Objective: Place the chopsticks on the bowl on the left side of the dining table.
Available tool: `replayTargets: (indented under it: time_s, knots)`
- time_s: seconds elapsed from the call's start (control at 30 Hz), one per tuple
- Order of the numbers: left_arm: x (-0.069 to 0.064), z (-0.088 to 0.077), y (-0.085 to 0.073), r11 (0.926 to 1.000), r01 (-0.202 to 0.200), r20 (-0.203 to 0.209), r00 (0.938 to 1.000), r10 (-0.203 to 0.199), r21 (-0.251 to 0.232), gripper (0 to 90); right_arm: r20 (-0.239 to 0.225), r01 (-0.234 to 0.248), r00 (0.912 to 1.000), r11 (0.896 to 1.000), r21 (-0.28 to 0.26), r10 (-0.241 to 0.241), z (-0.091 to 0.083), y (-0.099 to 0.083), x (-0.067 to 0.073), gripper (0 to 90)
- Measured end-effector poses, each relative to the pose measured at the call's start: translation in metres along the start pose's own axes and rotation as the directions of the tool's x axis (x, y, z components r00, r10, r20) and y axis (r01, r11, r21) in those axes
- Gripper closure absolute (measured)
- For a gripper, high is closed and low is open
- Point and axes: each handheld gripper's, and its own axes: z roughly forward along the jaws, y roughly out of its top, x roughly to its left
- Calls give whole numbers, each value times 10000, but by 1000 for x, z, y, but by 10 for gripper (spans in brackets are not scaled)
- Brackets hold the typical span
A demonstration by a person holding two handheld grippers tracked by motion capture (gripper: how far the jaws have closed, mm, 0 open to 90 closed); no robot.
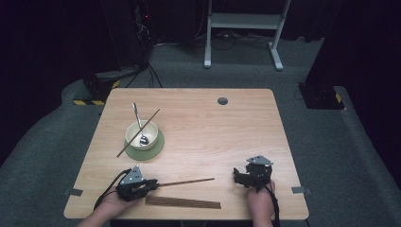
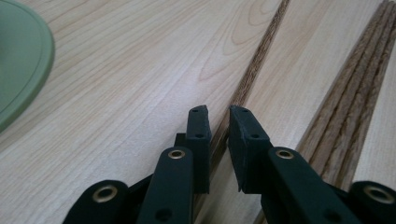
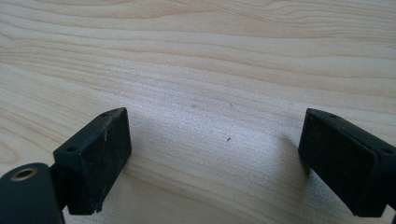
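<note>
- Nearest the person, in the high view, a flat mat (image 1: 183, 202) of dark wooden strips lies along the near edge of the table (image 1: 227, 137).
- The left gripper (image 1: 152, 183) is just behind the mat. Its jaws are almost together and pinch the near end of one thin brown chopstick (image 1: 187, 182), which lies level and points right.
- The left gripper view shows this grip from close: the chopstick (image 2: 254, 65) runs away between the two black pads, with only a narrow gap left around it. The mat (image 2: 355, 102) shows here as ribbed, grooved strips on the right, and the rim of a green plate (image 2: 23, 70) is at the left.
- The right gripper (image 1: 239, 176) rests on the table well apart to the right. In the right gripper view its jaws are spread wide, with only bare pale wood grain between them.
- Farther back on the left stands one round cream bowl (image 1: 132, 137) on the round green plate (image 1: 158, 147).
- One metal spoon (image 1: 138, 124) stands in the bowl, its handle leaning away.
- A second chopstick (image 1: 149, 121) lies tilted across the rim of the bowl.
- Count: two chopsticks, one spoon, one bowl, one plate, one mat, two grippers.
- One small dark round hole (image 1: 222, 100) is near the far edge of the table.
</note>
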Motion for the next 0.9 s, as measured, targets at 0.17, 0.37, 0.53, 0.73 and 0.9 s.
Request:
replayTargets:
  time_s: [0.17,0.37,0.53,0.73,0.9]
  knots:
    - [4,-2,-3,9999,122,-371,9992,-124,-68,796,-6,-14,10000,10000,7,14,0,0,0,89]
    - [10,-5,-5,9993,350,-772,9964,-357,-106,828,-12,0,10000,10000,7,0,0,0,0,89]
    - [12,-6,-5,9988,490,-906,9947,-497,-95,827,-11,22,10000,10000,1,-22,0,0,0,89]
    - [4,-5,-5,10000,57,-985,9951,-56,12,713,-33,39,10000,10000,2,-39,0,0,0,90]
    - [3,-5,-5,9999,108,-990,9950,-110,-26,760,-39,39,10000,10000,8,-39,0,0,0,90]
